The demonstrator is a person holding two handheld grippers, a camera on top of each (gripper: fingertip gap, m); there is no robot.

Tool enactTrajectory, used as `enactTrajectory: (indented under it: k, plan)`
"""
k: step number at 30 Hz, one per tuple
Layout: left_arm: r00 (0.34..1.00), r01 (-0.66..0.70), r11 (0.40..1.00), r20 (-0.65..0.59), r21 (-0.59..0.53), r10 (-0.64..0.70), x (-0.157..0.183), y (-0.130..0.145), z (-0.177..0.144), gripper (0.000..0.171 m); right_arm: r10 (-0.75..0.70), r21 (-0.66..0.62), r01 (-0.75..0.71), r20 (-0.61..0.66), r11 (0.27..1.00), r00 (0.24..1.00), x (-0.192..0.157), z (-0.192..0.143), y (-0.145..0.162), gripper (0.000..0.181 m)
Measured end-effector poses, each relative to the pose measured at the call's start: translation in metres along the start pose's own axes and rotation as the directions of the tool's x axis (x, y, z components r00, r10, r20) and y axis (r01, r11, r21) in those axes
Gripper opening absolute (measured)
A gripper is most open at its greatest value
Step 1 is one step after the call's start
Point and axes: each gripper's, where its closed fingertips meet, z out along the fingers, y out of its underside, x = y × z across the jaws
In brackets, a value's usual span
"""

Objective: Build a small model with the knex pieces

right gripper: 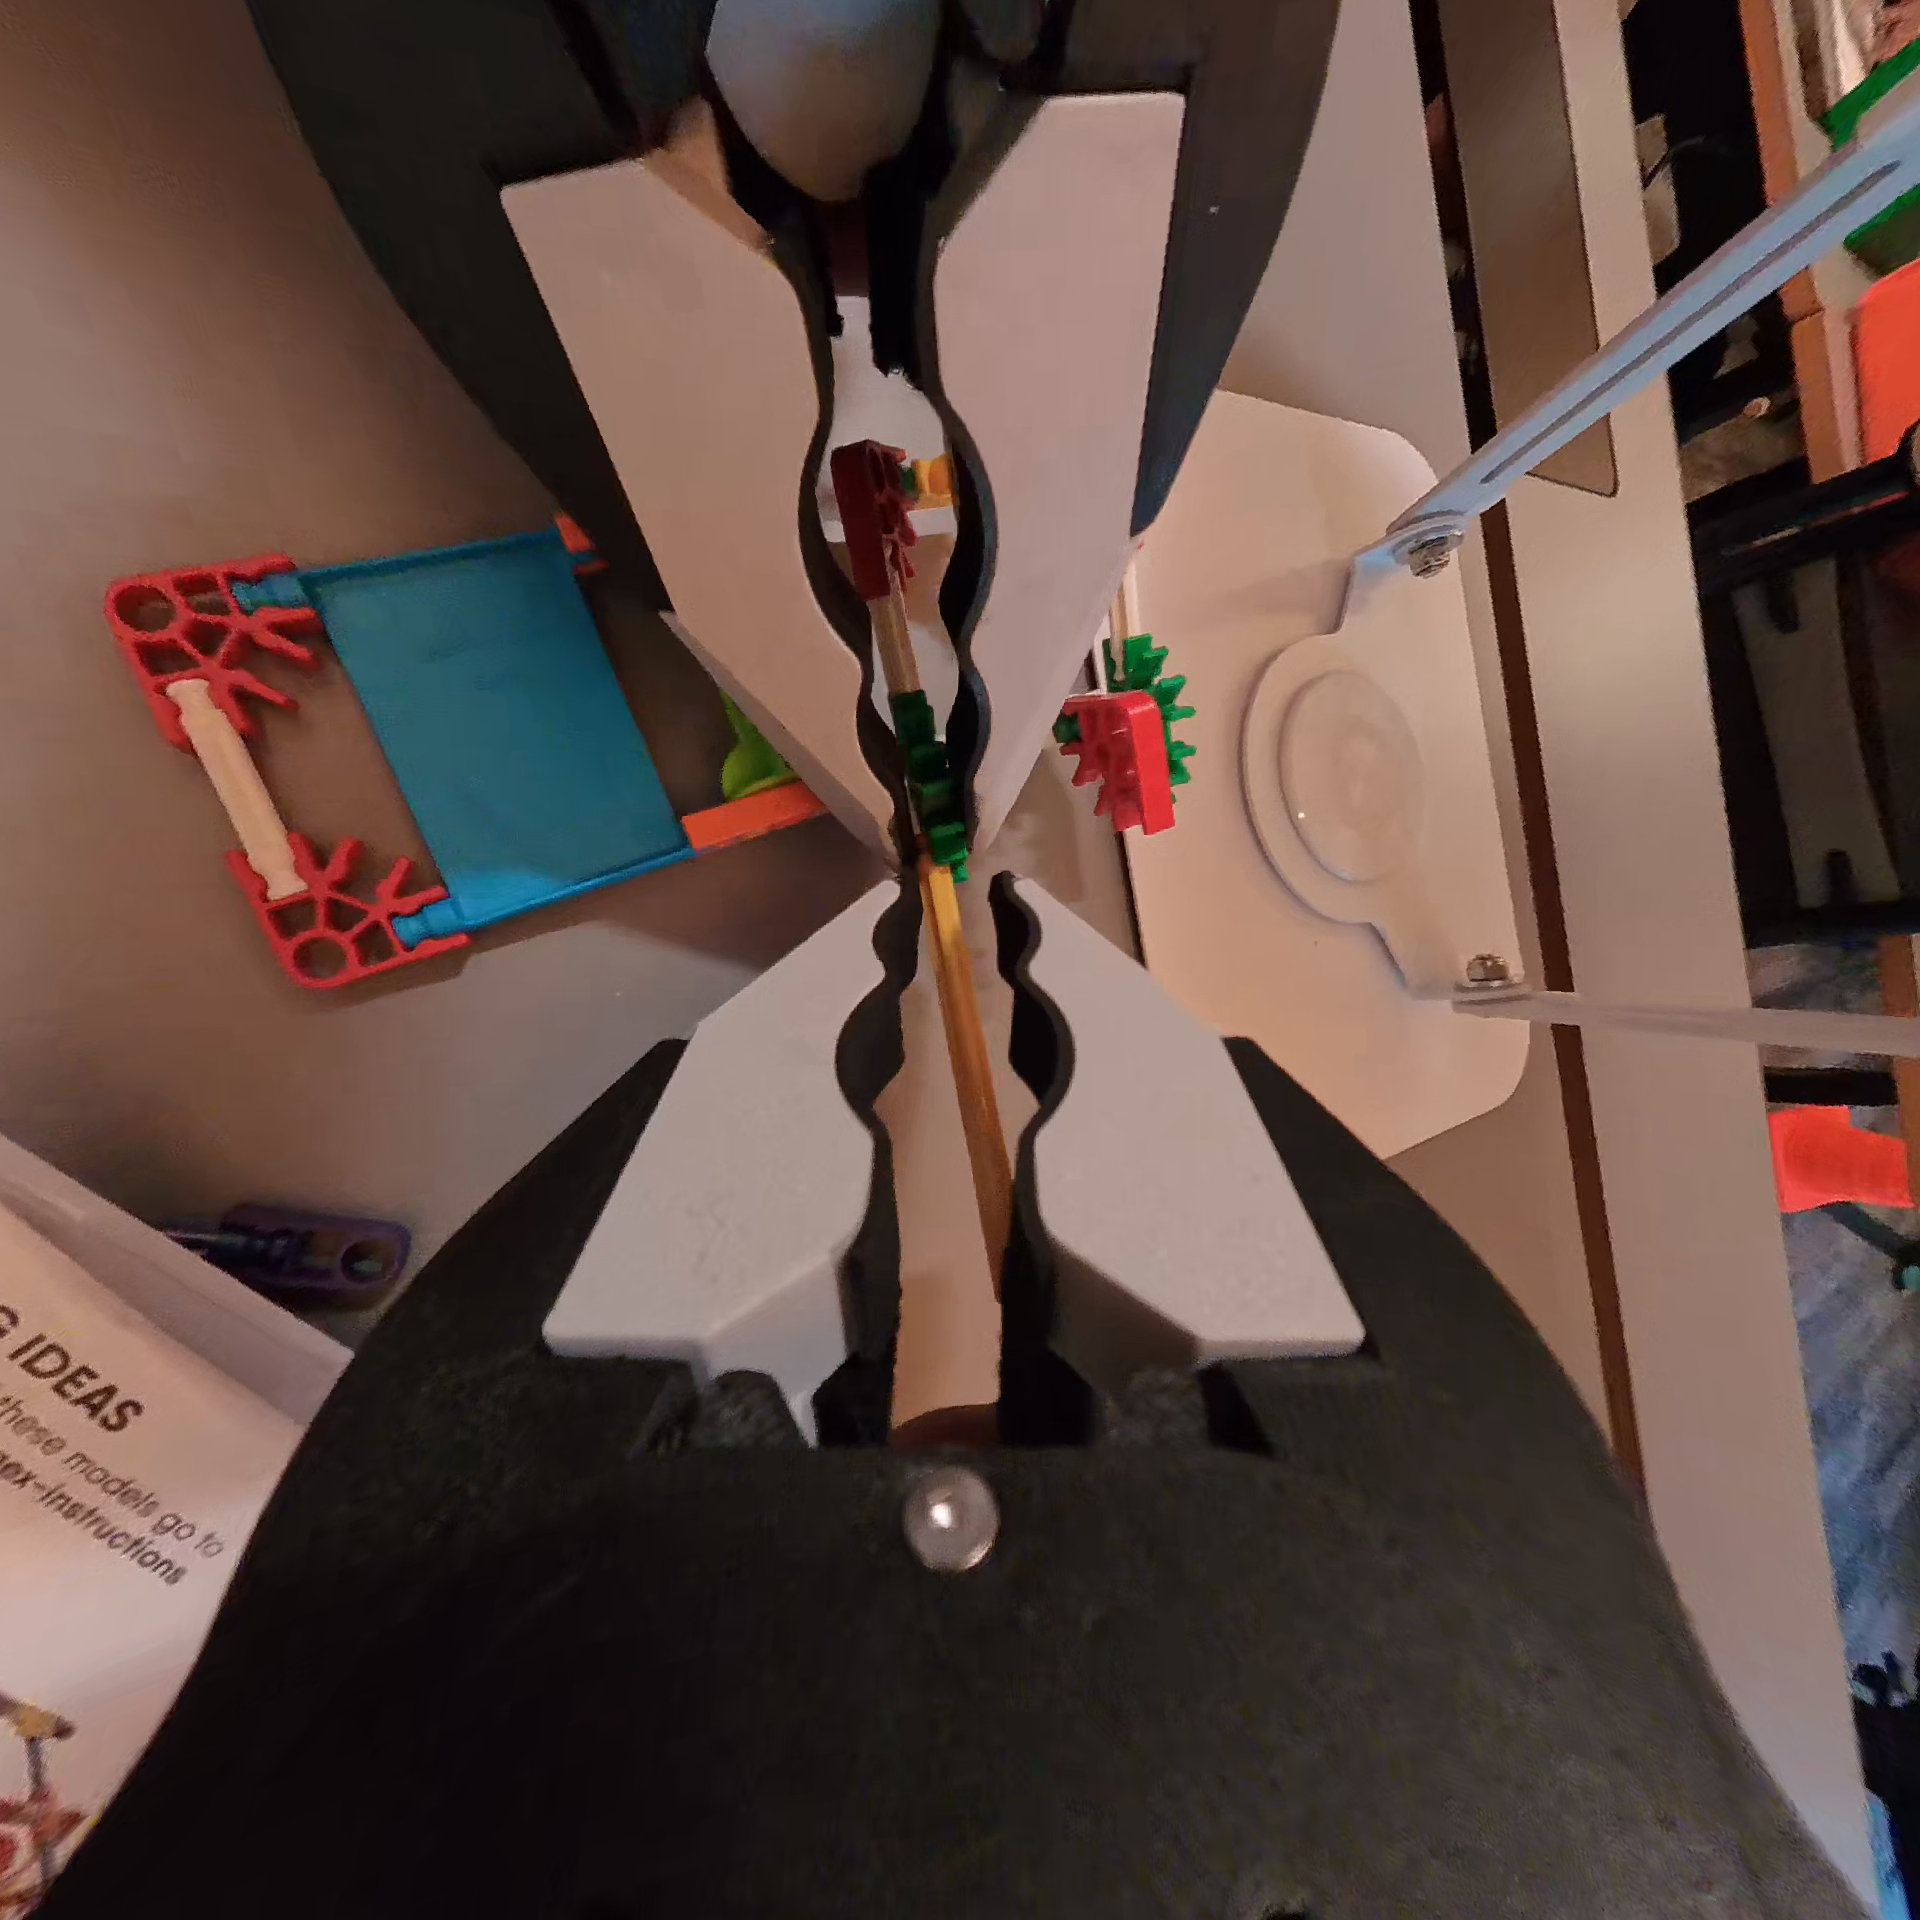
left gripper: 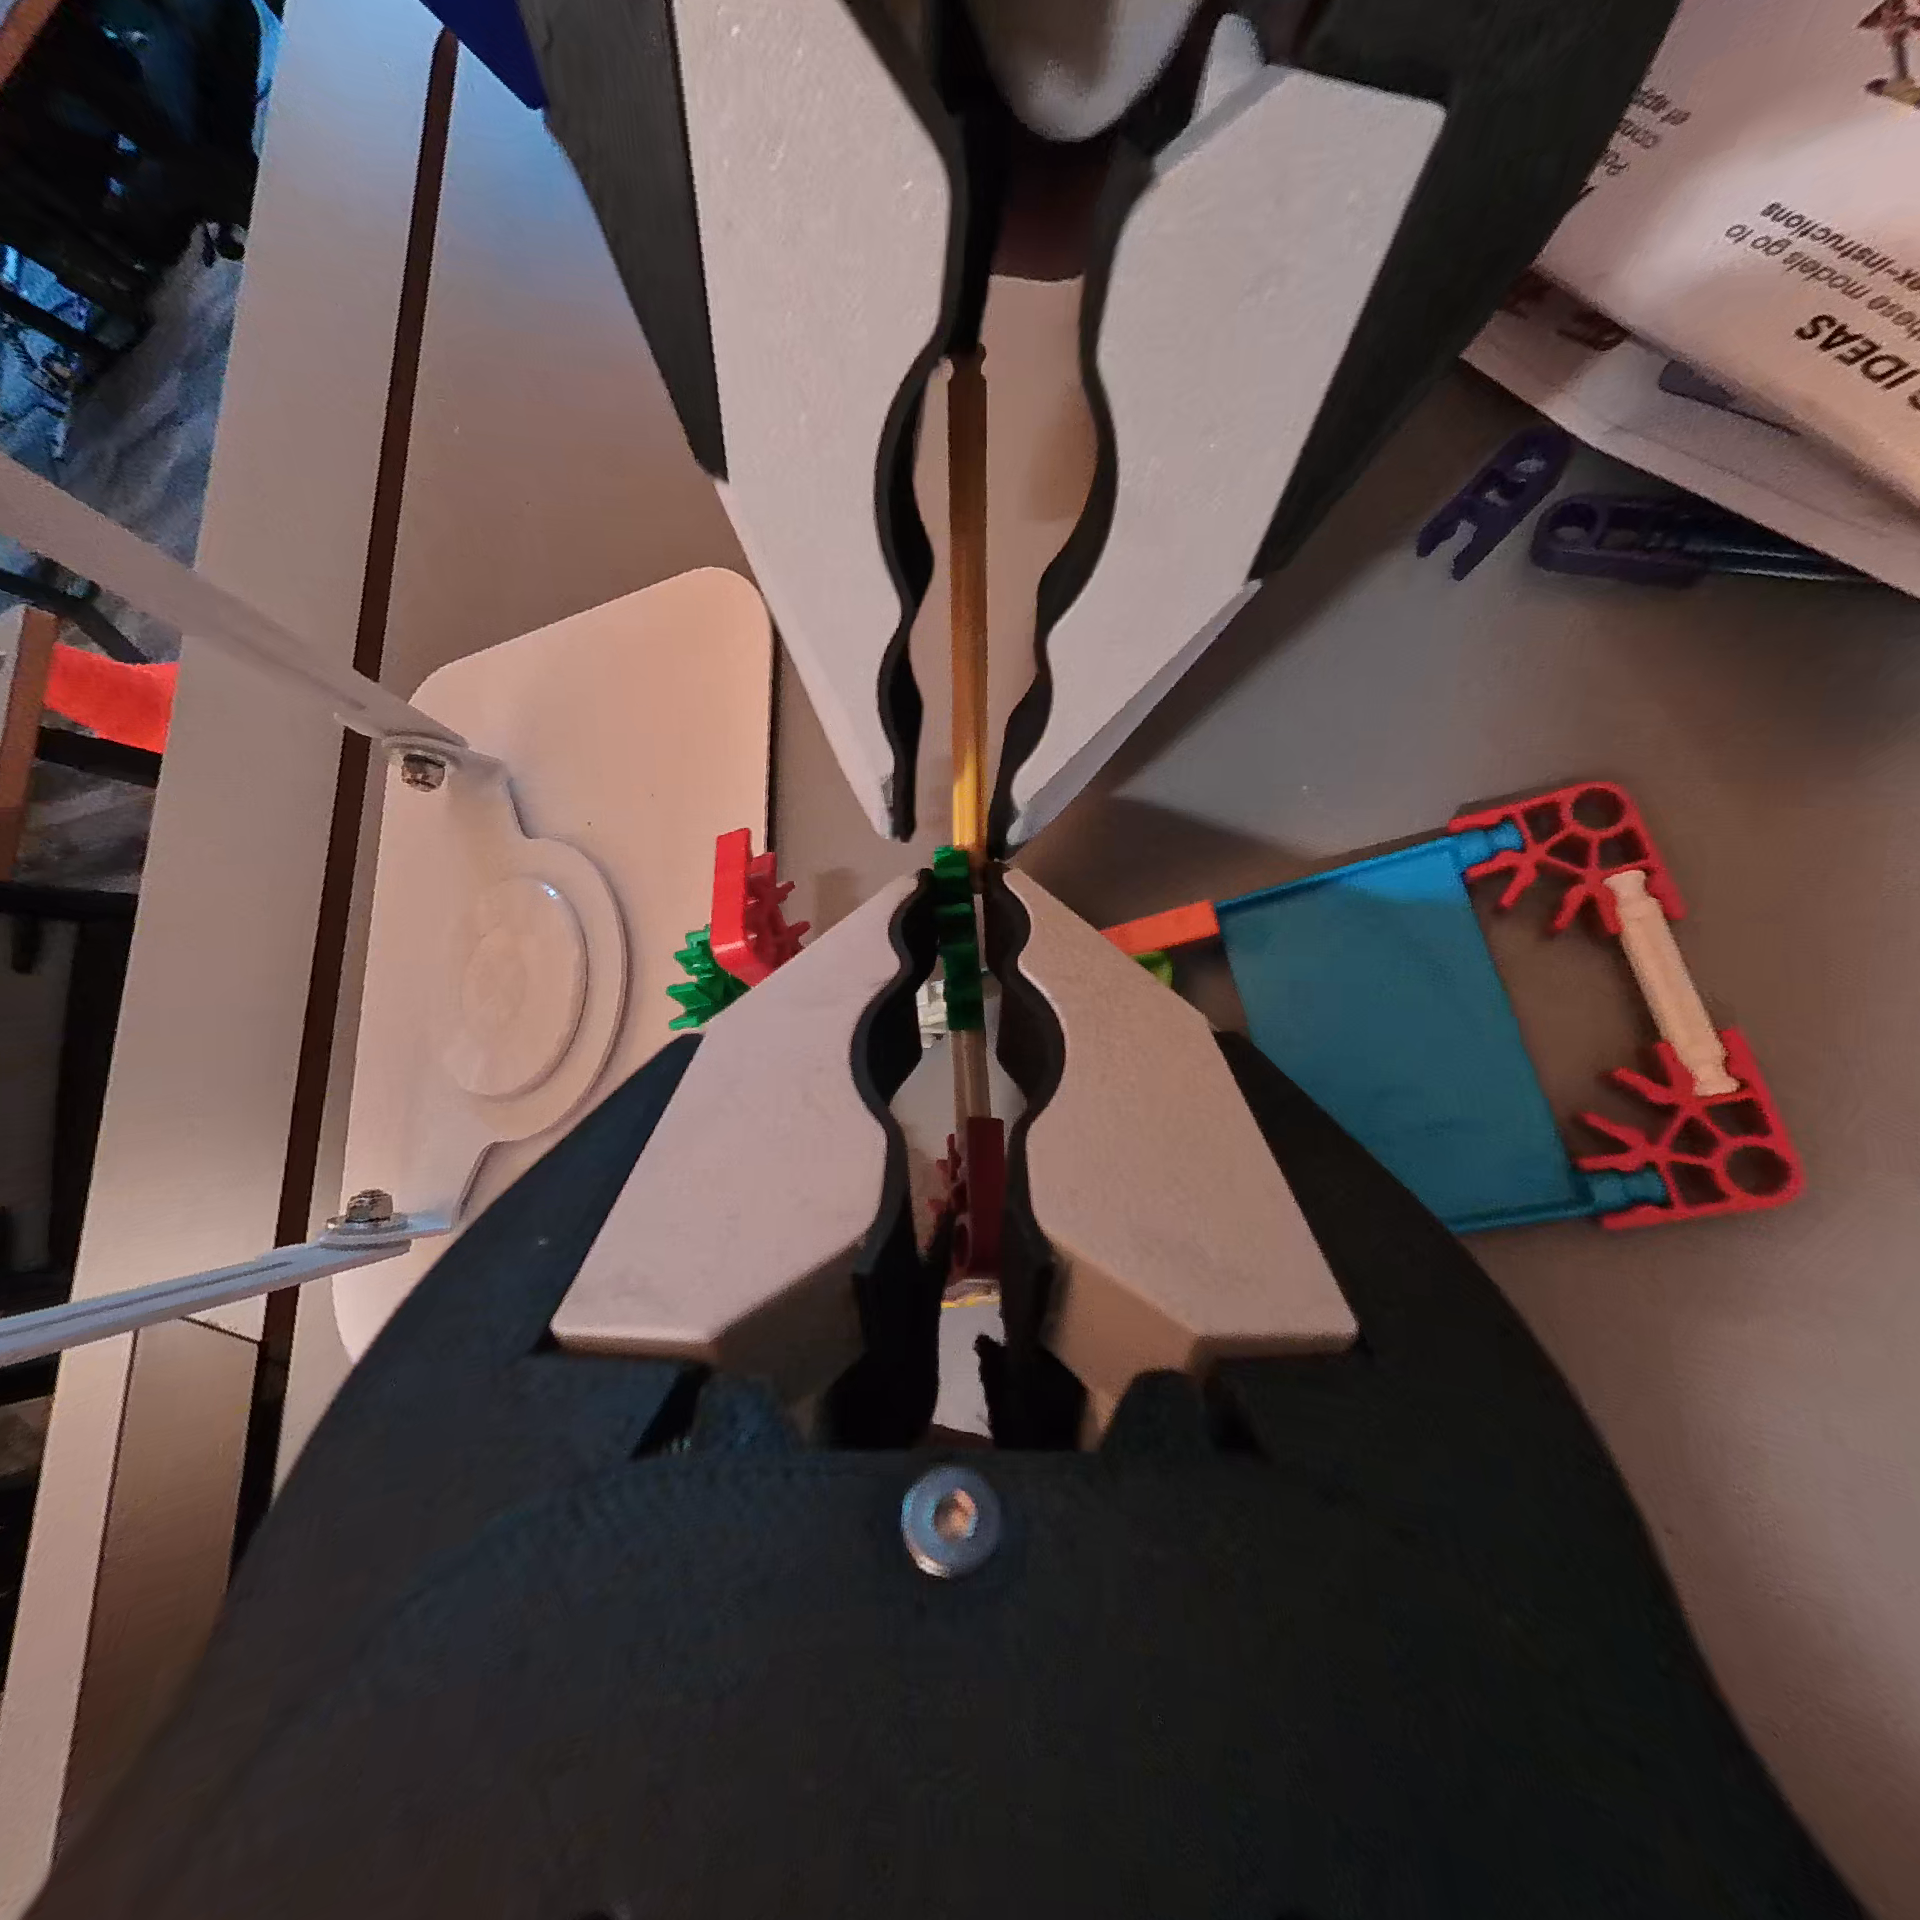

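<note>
Left wrist view showed my left gripper (left gripper: 951, 883), grey with wavy black pads, clamped on a toothed green plastic connector (left gripper: 954, 930) threaded on a thin rod. My right gripper (right gripper: 951, 883) met it tip to tip, pinching a slim yellow plastic rod (right gripper: 961, 1023) that ran into that connector. Just beside them lay a ribbed red connector (right gripper: 1122, 758), and farther off on the smooth grey table (left gripper: 1558, 1507) a flat blue plastic panel (left gripper: 1382, 1039) between red corner connectors.
</note>
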Motion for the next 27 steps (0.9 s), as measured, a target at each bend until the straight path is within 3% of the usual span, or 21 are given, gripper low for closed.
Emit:
enactTrajectory:
  k: [9, 23, 27]
  plan:
    - [1.0, 0.014, 1.0, 0.002, 0.001, -0.014, 0.0, 0.002, 0.002, 0.006, -0.075, 0.019, 0.074, 0.019, 0.997, 0.997, -0.003, 0.005, 0.001, 0.006]
    - [0.997, 0.078, 0.997, -0.016, -0.005, -0.078, 0.004, 0.007, 0.006, 0.002, -0.005, -0.018, 0.006, 0.046, 1.0, 0.999, -0.006, 0.013, 0.004, 0.003]
    - [0.995, 0.065, 0.998, -0.073, -0.013, -0.066, 0.01, 0.006, 0.001, 0.005, -0.035, 0.016, 0.034, 0.073, 0.999, 0.997, -0.012, 0.008, -0.001, 0.005]
